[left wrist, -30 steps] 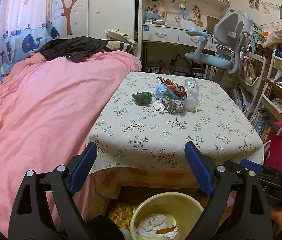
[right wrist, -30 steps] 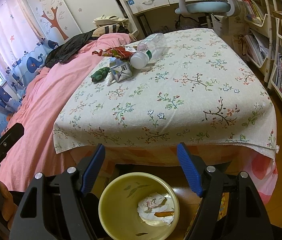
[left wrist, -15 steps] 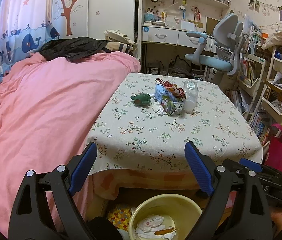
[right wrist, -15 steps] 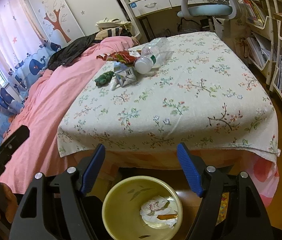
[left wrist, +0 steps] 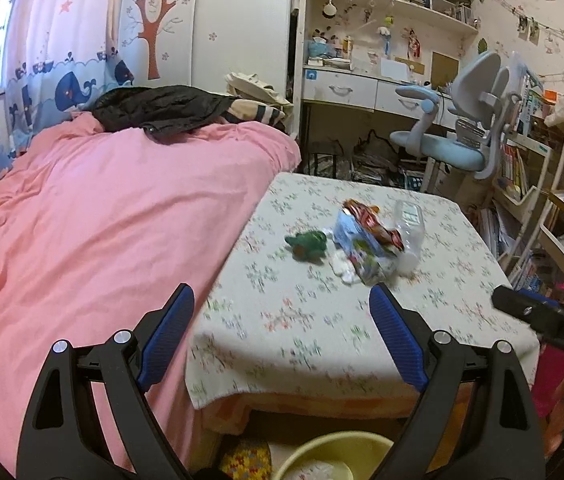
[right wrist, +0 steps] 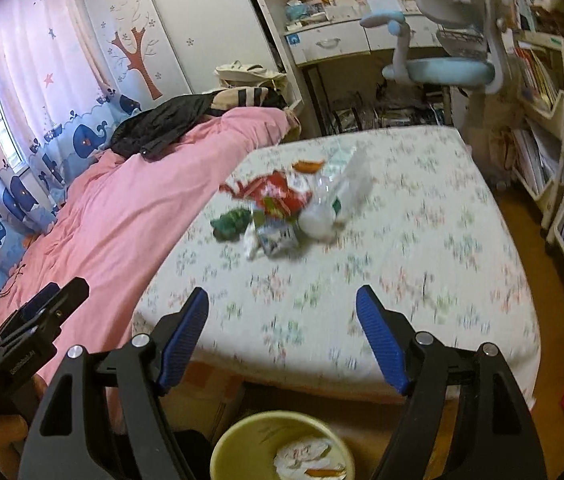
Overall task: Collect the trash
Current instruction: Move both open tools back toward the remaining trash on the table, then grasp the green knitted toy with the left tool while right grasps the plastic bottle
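Note:
A pile of trash lies on the floral table (left wrist: 322, 320): a green crumpled wrapper (left wrist: 307, 244), a blue carton (left wrist: 358, 248), a red snack wrapper (left wrist: 374, 222), a clear plastic bottle (left wrist: 410, 232) and white tissue (left wrist: 342, 270). The right wrist view shows the same pile: green wrapper (right wrist: 232, 224), carton (right wrist: 278, 236), red wrapper (right wrist: 278, 192), bottle (right wrist: 342, 200). A yellow bin (right wrist: 282, 448) with crumpled paper stands on the floor below the table's near edge. My left gripper (left wrist: 282, 332) and right gripper (right wrist: 282, 328) are open and empty, short of the pile.
A pink bed (left wrist: 102, 240) with a dark jacket (left wrist: 162, 110) borders the table's left side. A blue-grey desk chair (left wrist: 462, 132) and desk stand behind. Bookshelves (left wrist: 554, 216) line the right. The bin also shows in the left wrist view (left wrist: 334, 456).
Both grippers have risen and moved forward over the table's near edge toward the pile. The bin has slid lower in both views. Both stay open.

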A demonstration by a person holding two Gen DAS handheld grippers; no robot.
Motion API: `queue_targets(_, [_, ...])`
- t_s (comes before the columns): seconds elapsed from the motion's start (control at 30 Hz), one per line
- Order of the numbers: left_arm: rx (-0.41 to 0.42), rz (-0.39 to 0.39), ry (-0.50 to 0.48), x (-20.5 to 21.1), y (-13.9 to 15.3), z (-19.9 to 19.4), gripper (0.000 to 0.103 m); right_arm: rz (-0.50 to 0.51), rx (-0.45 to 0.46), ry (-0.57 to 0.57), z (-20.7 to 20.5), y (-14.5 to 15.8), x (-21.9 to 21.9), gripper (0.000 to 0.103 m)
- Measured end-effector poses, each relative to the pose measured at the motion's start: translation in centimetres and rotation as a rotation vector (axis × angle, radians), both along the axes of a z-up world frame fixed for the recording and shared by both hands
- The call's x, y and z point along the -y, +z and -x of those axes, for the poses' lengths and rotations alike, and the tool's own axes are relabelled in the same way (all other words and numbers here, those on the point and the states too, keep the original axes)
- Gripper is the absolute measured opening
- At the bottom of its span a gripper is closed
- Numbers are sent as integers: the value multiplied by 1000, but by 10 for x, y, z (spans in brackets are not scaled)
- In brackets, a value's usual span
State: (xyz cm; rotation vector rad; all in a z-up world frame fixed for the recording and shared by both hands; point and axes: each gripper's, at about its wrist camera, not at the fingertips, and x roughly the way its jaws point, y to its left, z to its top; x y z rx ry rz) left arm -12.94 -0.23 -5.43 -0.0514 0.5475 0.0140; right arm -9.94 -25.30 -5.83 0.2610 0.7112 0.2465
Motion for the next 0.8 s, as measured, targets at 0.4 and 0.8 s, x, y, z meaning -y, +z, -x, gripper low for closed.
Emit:
queue_targets(0.4, [-110,-21,40,-12,-24,-103,86,-11,-23,-63,-71,-12,17,74])
queue_targets(0.8, [-188,-45,37,5,-65,-182,86,-74,-45,-118,-134,-28,21,74])
